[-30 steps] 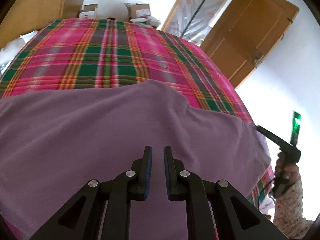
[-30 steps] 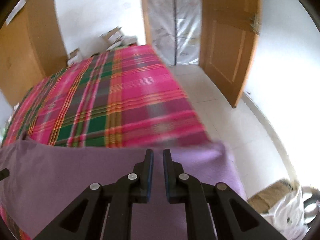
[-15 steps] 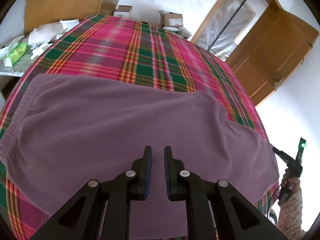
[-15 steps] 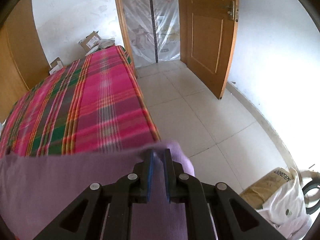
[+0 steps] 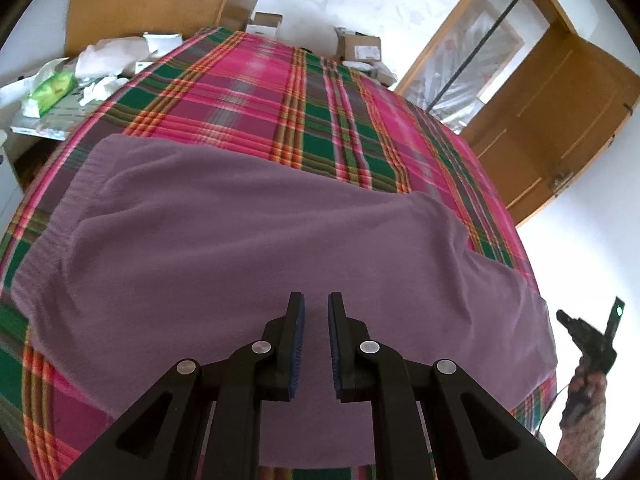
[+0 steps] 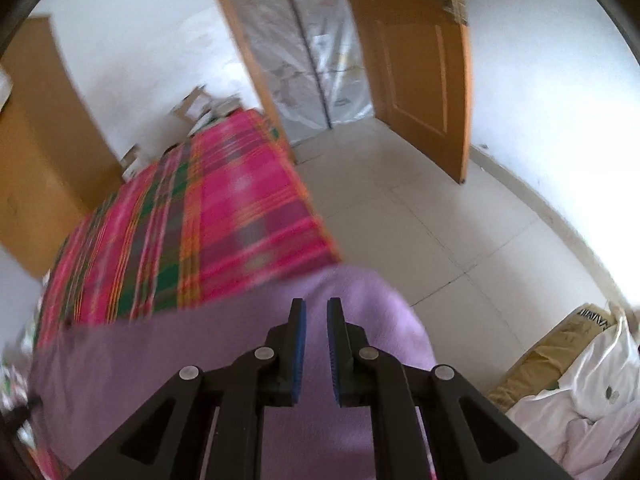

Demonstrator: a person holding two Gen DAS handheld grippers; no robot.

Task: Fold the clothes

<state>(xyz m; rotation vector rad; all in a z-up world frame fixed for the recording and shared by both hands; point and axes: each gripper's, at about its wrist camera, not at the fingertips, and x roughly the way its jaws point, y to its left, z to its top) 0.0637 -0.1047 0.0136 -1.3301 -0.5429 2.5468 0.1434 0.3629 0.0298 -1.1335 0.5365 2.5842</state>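
Observation:
A purple garment (image 5: 260,240) lies spread flat across the near end of the plaid bed cover (image 5: 320,112). Its ribbed hem is at the left, and its right end reaches the bed's edge. My left gripper (image 5: 316,300) hovers above the garment's near middle, fingers drawn to a thin slit with nothing between them. In the right wrist view, which is blurred, my right gripper (image 6: 316,304) is above the garment's right end (image 6: 368,300), also drawn together and empty. The left wrist view shows the right gripper (image 5: 588,332) held in a hand, off the bed's right side.
Tissue packs and papers (image 5: 52,92) crowd a low stand left of the bed. Cardboard boxes (image 5: 356,46) sit beyond its far end. A wooden door (image 6: 416,64) stands open over tiled floor (image 6: 420,216). A box and white plastic bag (image 6: 580,380) lie on the floor at right.
The left gripper has drawn back and risen, so the whole garment shows. The right gripper swung out past the bed's edge; the cloth corner at its tips half a second ago now lies below it.

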